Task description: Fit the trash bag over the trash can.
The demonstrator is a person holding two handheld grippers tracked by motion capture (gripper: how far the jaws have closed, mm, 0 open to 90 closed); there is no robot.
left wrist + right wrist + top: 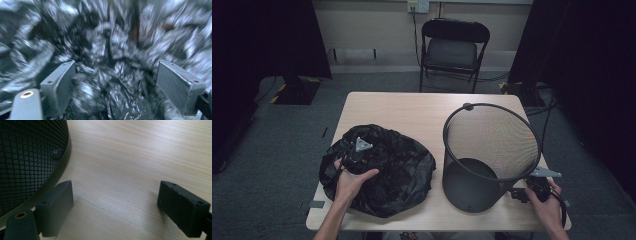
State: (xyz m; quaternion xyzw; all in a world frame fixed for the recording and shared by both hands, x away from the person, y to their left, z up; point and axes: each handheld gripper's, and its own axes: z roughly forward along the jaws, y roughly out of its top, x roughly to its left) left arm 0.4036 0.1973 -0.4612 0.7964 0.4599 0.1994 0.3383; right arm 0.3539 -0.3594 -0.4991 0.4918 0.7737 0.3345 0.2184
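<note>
Your mesh wastebasket (489, 150) stands on the right half of the counter (412, 112), tipped toward you so its round rim faces up and toward the near side. Through the opening you see bare mesh wall and the solid dark base; nothing lies inside. The black trash bag (387, 170) sits crumpled in a heap on the near left part of the counter, well apart from the basket, with its near edge hanging slightly past the counter's front.

Your left tongs (349, 152) are pressed down into the bag's near-left folds, your left hand (352, 180) wrapped around them. In the left gripper view the left tongs (115, 82) are spread wide, with wrinkled bag plastic (110, 50) bunched between the jaws but not pinched. That view is blurred, so you cannot make out where the bag's mouth is.

Your right tongs (524, 192) lie low at the near right of the basket, held by your right hand (547, 200). In the right gripper view the right tongs (115, 202) are released, with only bare counter (130, 165) between them; the basket's mesh wall (27, 157) curves just beside the left jaw, and you cannot tell whether they touch.
</note>
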